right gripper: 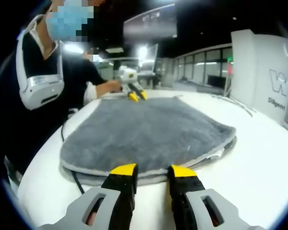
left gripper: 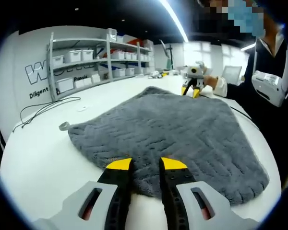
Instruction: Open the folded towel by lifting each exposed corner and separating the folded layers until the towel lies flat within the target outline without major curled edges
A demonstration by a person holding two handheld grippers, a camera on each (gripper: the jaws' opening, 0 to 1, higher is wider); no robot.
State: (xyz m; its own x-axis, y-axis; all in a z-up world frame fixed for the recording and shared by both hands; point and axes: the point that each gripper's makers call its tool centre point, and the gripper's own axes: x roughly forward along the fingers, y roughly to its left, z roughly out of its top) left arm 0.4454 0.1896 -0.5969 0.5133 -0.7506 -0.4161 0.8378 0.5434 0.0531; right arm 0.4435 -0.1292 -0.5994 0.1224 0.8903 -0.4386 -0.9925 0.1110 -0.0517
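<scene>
White worktop [left gripper: 48,153]. Grey shelves [left gripper: 86,57] with white bins stand against a lettered white wall [left gripper: 24,62]. Ceiling light strip [left gripper: 175,21] overhead; windows [right gripper: 206,60] beyond.

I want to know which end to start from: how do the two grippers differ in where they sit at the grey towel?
The left gripper sits at a single plush edge of the grey fluffy towel, its yellow tips over the pile. The right gripper faces a stacked edge where two layers show, a hemmed lower layer peeking out. Both have yellow-tipped black jaws standing apart, holding nothing, on the white table.
</scene>
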